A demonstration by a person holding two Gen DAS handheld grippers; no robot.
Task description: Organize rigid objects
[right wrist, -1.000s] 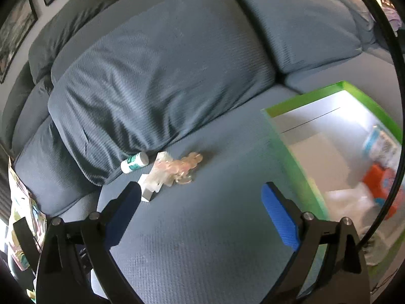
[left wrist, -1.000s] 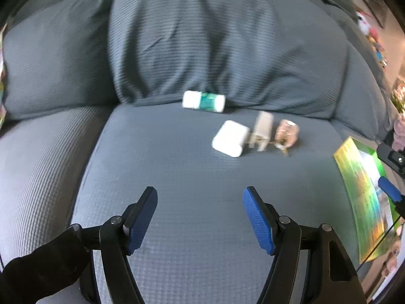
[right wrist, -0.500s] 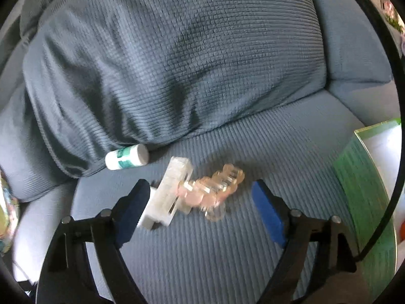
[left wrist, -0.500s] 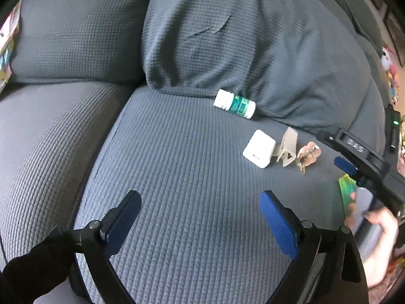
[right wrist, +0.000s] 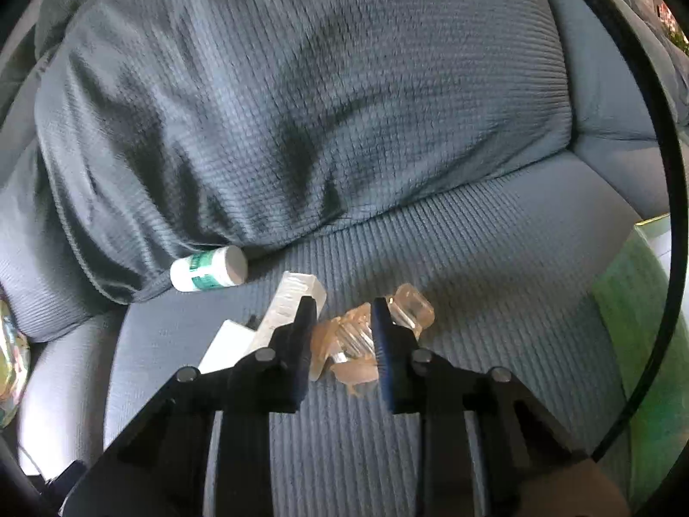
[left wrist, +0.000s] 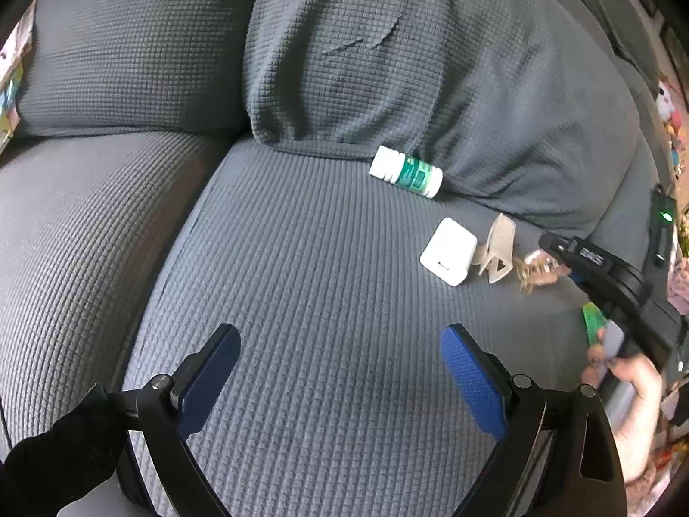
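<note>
Fig. legend, largest to smallest; places given rel. to the seat cushion.

(a) Grey sofa: seat cushion in centre, big back pillow leaning on its far edge.

(b) Green-rimmed box: at the cushion's right end, only partly in view.

(c) My left gripper: over the cushion's near part, blue pads wide apart w/ nothing between them, only bare fabric.

(d) My right gripper: down at the cushion's far right part; jaws have just been closing and now clamp the clear amber plastic piece, which pokes out beyond the tips. My right hand shows on its handle in the left wrist view.

(e) White charger block: flat on the cushion, just left of the amber piece.

(f) Pale clip: btw. charger block and amber piece, touching the block.

(g) White pill bottle, green label: on its side at the cushion's back edge, against the pillow.
</note>
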